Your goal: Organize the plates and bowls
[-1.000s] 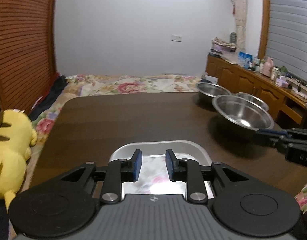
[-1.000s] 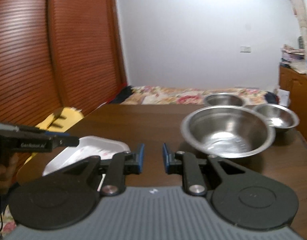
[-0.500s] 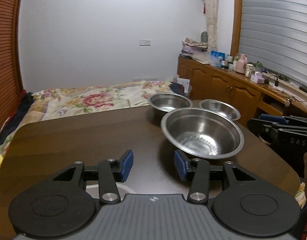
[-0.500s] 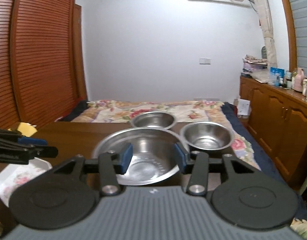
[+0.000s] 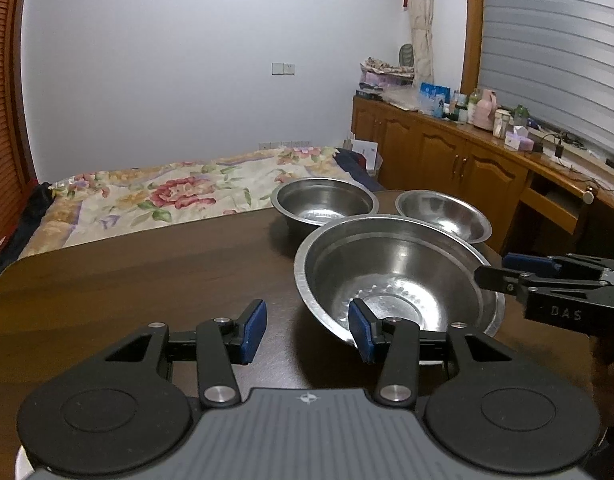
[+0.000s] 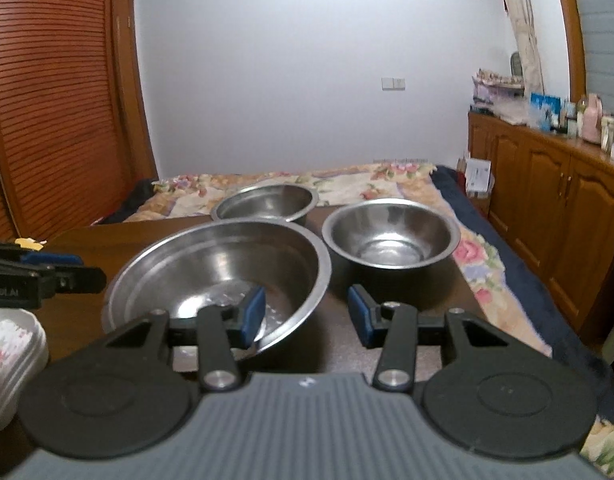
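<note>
Both grippers swung toward the large bowl (image 5: 395, 276), hiding its near rim.

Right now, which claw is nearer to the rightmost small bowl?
Right. The right claw faces the small bowl just ahead; the large bowl separates the left claw from it.

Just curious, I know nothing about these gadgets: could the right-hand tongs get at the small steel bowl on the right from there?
Probably yes. The right tongs are open and empty, and the small bowl sits just ahead with bare table between.
</note>
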A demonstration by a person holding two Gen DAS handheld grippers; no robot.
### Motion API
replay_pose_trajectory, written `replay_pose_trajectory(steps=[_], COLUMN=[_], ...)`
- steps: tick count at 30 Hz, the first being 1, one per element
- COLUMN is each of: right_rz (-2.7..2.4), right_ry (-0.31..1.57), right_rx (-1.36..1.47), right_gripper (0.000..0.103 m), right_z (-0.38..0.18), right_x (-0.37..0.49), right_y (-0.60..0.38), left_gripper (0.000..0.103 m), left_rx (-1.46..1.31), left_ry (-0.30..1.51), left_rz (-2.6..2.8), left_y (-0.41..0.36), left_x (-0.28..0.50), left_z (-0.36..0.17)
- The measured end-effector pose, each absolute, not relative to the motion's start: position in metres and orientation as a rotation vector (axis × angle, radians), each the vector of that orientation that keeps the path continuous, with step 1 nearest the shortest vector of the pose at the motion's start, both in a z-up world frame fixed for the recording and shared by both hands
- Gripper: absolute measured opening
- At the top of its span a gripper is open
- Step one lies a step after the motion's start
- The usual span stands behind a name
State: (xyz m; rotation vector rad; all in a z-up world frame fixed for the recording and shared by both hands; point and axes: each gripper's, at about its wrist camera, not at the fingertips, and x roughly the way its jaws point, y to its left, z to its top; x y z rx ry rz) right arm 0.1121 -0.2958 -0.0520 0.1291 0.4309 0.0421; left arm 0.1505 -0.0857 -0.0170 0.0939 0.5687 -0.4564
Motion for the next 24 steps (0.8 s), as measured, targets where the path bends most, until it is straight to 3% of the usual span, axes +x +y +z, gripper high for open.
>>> replay_pose_trajectory(steps=[18,24], right_rz=[0.074,0.083], right_ry=[0.478,0.491], right_rx=[0.222,0.224], right_gripper=[0.047,0.047], right_z=[-0.058,-0.058], right_x=[0.134,0.137], right_y=[-0.305,-0.301], left_gripper=[0.048,0.041], left_rx=[0.065,0.047], left_ry=[0.643,0.662], left_rz=[-0.449,-0.445], left_y=[-0.099,-0.097], left_x=[0.175,0.179], left_z=[-0.034,-0.036])
